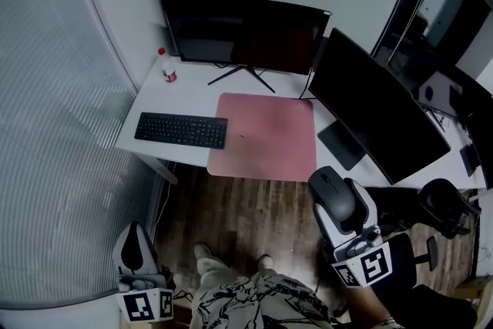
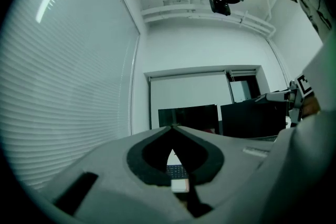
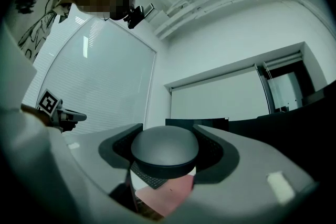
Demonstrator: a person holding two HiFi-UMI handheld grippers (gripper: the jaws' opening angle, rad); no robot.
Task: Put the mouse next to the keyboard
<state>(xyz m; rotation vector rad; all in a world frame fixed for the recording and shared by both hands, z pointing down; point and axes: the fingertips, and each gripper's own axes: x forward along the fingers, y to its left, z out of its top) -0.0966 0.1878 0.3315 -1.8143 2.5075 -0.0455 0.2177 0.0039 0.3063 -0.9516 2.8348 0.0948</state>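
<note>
Right gripper [image 1: 332,181] is clamped on the mouse [image 1: 333,196], which sits snug between its jaws, short of the desk [image 1: 185,92] and well away from the keyboard [image 1: 181,129]. Left gripper [image 1: 136,239] is pinched together with nothing in it.

The right tool [image 1: 330,184] holds the mouse [image 1: 336,196] over the floor [image 1: 246,206], near the desk [image 1: 189,94].

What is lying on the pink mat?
Nothing lies on the pink mat; none of it is covered. The mouse is clamped in the right gripper, short of the desk.
</note>
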